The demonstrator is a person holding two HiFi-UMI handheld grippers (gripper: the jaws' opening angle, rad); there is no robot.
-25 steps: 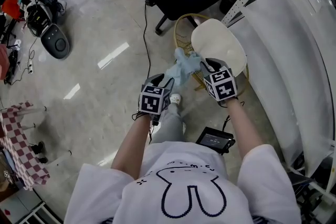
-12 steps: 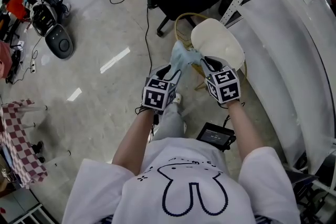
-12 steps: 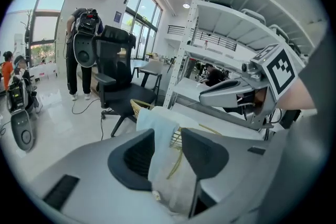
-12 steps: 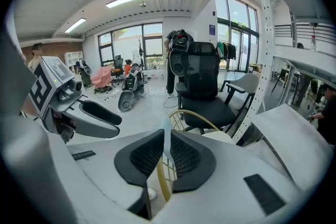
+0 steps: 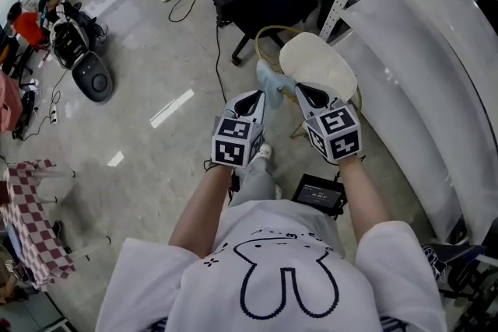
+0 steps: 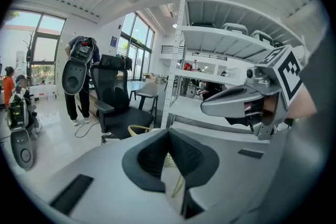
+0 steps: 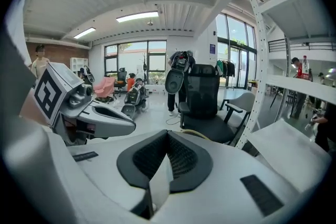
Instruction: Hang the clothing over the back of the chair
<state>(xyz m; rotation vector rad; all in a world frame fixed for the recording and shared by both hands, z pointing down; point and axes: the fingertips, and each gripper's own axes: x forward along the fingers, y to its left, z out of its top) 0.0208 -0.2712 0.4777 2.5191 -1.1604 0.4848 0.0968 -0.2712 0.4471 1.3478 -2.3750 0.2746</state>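
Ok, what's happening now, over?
Left gripper just closed, nothing seen between its jaws. Right gripper shut on light blue cloth, by the cream-seated gold wire chair. Nothing seen in the way.

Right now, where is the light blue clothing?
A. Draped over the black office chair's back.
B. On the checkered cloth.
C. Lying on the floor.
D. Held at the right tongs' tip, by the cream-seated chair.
D: the head view shows the clothing bunched at the tip of the right tongs, beside the cream-seated chair, and the right gripper view shows a pale fold pinched between the jaws.
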